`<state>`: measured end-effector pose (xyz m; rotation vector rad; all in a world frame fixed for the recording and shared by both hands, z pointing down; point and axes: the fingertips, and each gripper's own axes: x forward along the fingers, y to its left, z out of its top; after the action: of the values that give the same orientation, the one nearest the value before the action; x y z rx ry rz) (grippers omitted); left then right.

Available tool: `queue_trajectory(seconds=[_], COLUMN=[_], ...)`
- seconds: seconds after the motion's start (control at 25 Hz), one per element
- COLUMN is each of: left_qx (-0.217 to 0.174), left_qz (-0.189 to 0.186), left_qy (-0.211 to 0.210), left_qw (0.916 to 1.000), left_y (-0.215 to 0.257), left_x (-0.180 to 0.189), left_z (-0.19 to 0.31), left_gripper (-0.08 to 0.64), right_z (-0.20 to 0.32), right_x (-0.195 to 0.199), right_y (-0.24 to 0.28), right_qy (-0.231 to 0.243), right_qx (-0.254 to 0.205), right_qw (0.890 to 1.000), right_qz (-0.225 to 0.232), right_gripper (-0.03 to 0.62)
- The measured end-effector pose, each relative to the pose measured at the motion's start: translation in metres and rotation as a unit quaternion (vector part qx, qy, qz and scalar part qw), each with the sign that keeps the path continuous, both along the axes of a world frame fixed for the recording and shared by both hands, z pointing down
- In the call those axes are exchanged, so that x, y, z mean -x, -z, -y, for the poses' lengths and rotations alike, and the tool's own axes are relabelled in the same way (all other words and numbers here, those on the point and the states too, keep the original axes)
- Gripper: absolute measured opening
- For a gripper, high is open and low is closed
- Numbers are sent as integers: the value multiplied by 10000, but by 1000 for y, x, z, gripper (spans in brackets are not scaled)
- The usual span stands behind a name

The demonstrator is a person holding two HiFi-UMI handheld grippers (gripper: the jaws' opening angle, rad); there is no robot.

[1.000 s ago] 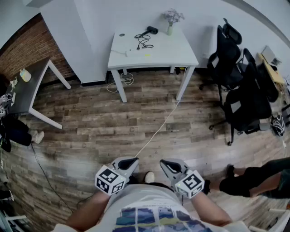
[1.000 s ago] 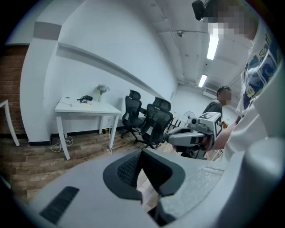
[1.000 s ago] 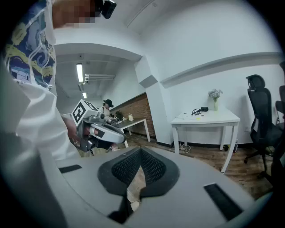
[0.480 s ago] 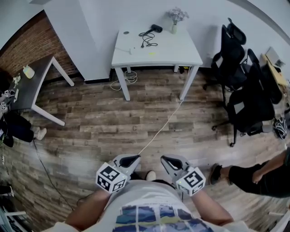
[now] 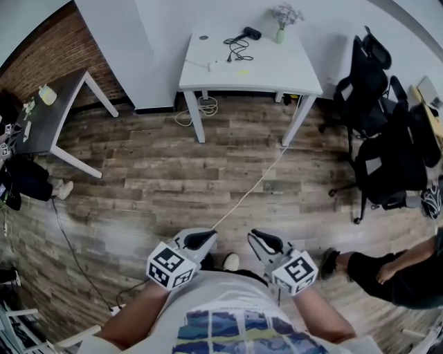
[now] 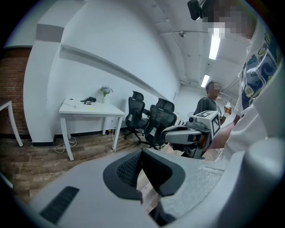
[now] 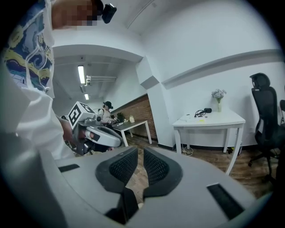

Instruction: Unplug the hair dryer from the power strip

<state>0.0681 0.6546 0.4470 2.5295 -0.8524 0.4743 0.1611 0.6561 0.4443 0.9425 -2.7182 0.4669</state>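
The black hair dryer (image 5: 250, 32) lies at the back of the white table (image 5: 277, 69) far across the room, its black cord (image 5: 239, 47) coiled beside it. A white power strip (image 5: 220, 66) lies near the table's front left. Both grippers hang close to my body, well short of the table. My left gripper (image 5: 201, 240) (image 6: 140, 153) has its pads together, with nothing in them. My right gripper (image 5: 261, 242) (image 7: 140, 153) is opening, with a narrow empty gap between its pads. The hair dryer also shows small in the left gripper view (image 6: 90, 99) and in the right gripper view (image 7: 207, 110).
A vase of flowers (image 5: 284, 17) stands at the table's back corner. Black office chairs (image 5: 374, 76) crowd the right side. A grey desk (image 5: 48, 124) stands at the left by a brick wall. A white cable (image 5: 249, 193) crosses the wood floor. Another person's legs (image 5: 394, 266) are at the right.
The head view has shifted, so the white table sits further right and higher in the picture. Both grippers stay close to my body. The person at the right has moved their legs.
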Motion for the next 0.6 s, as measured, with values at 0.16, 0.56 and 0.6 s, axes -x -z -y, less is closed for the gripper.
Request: queue_trajectory(seconds=[0.16, 0.56, 0.6], left_qx=[183, 62, 59], left_qz=[-117, -272, -314], left_qy=[-20, -551, -578], left_qw=[9998, 9981, 9978], left_y=[-7, -9, -7], left_x=[10, 37, 43], left_z=[21, 145, 159], left_gripper=[3, 2, 2], right_z=[25, 151, 166], right_x=[5, 33, 39], right_y=[-5, -4, -5], right_qy=[-110, -553, -581], right_qx=[91, 27, 46], right_qw=[9999, 9976, 9972], right_qz=[-10, -421, -473], right_gripper=[41, 106, 104])
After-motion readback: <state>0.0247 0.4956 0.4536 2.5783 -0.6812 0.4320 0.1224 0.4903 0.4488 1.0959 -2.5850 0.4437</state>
